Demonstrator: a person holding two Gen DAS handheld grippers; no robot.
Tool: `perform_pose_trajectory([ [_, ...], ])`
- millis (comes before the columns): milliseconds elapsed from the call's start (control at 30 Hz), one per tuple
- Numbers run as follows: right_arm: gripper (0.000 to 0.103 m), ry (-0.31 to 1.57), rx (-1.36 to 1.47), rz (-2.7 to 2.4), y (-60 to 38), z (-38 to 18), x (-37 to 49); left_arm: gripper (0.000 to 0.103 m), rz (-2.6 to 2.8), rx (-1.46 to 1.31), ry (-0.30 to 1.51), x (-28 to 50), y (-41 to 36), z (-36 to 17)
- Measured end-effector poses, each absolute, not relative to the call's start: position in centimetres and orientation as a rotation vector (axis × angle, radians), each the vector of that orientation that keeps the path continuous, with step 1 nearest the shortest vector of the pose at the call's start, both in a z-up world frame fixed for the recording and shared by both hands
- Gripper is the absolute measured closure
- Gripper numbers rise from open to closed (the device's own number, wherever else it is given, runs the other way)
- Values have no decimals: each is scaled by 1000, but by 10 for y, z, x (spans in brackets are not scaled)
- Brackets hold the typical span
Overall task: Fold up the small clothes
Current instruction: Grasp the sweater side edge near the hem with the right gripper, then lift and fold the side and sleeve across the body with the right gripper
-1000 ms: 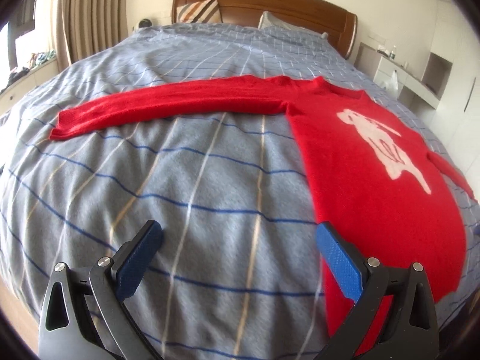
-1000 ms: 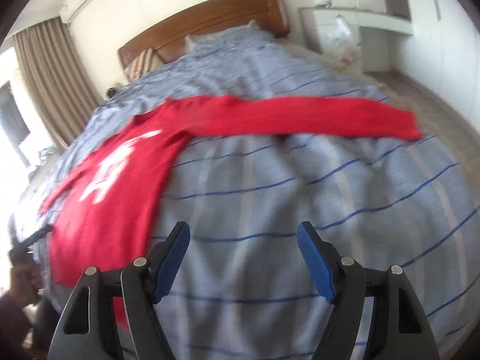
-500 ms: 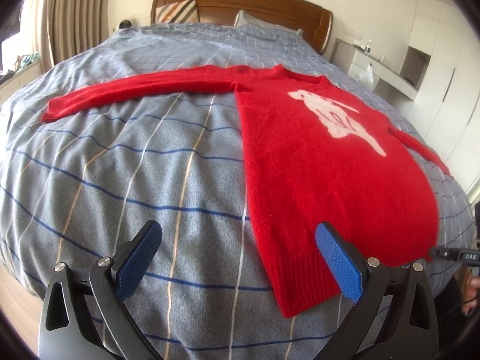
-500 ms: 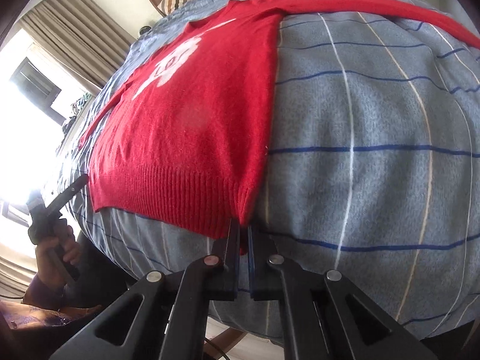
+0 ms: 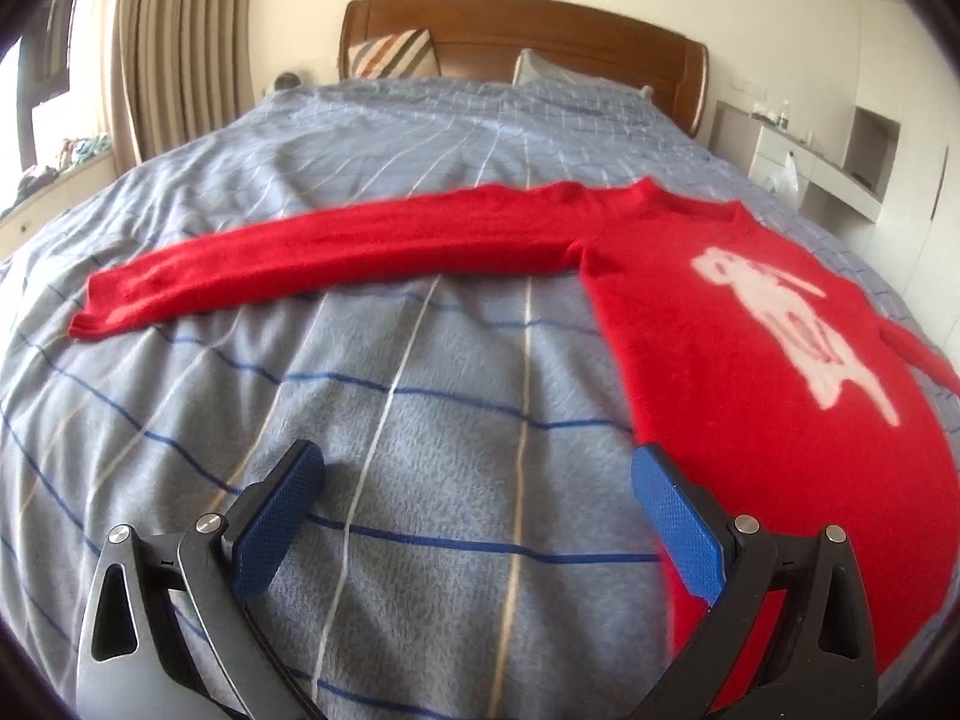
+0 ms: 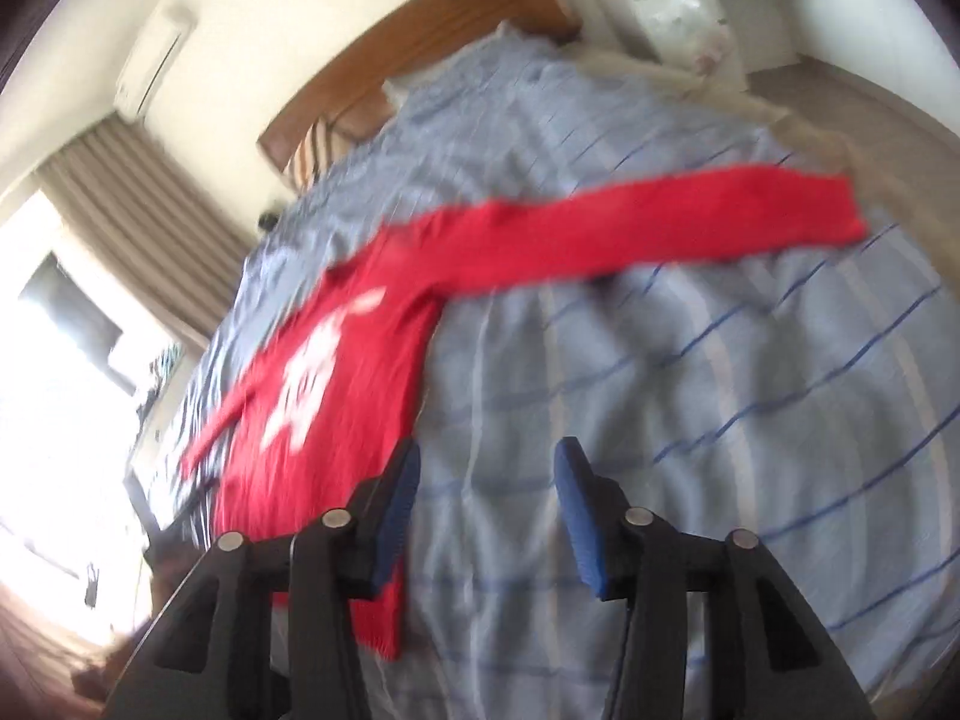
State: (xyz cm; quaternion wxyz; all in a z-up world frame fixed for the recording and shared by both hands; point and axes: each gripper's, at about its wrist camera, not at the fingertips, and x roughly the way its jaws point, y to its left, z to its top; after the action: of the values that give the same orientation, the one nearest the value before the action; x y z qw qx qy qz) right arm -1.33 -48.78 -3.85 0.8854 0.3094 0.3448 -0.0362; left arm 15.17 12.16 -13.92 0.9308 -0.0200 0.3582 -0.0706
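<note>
A red sweater (image 5: 750, 360) with a white animal print lies flat, face up, on the bed, both sleeves spread out sideways. Its left sleeve (image 5: 336, 252) stretches across the blanket. My left gripper (image 5: 474, 510) is open and empty, low over the blanket, its right finger at the sweater's left edge. In the blurred right wrist view the sweater (image 6: 336, 396) lies to the left and its right sleeve (image 6: 660, 234) reaches right. My right gripper (image 6: 486, 510) is open and empty above the blanket beside the sweater's hem corner.
The bed (image 5: 420, 396) has a grey-blue striped blanket, a wooden headboard (image 5: 516, 30) and pillows at the far end. Curtains and a window are on the left, a white shelf unit (image 5: 804, 168) on the right. Floor shows past the bed's right side (image 6: 870, 114).
My right gripper was shut at the sweater's hem corner half a second ago; now it is open, lifted and swinging. My left gripper's view has swung back left over the blanket.
</note>
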Motion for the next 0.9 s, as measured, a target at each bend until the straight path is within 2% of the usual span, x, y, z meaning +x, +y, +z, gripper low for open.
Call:
perform_pose_trajectory([
  [233, 52, 566, 1141, -341, -622, -91, -28, 0, -147, -35, 677, 142, 120, -146],
  [600, 54, 590, 1201, -260, -656, -116, 18, 0, -150, -35, 661, 140, 120, -148],
  [700, 70, 630, 1165, -276, -656, -119, 25, 0, -148, -33, 656, 140, 120, -148],
  [733, 89, 648, 1135, -292, -656, -117, 26, 0, -148, -32, 654, 140, 120, -148],
  [767, 97, 650, 1108, -303, -654, -113, 26, 0, -148, -32, 655, 140, 120, -148],
  [900, 98, 580, 966, -285, -632, -63, 39, 0, -149, -33, 654, 139, 120, -149],
])
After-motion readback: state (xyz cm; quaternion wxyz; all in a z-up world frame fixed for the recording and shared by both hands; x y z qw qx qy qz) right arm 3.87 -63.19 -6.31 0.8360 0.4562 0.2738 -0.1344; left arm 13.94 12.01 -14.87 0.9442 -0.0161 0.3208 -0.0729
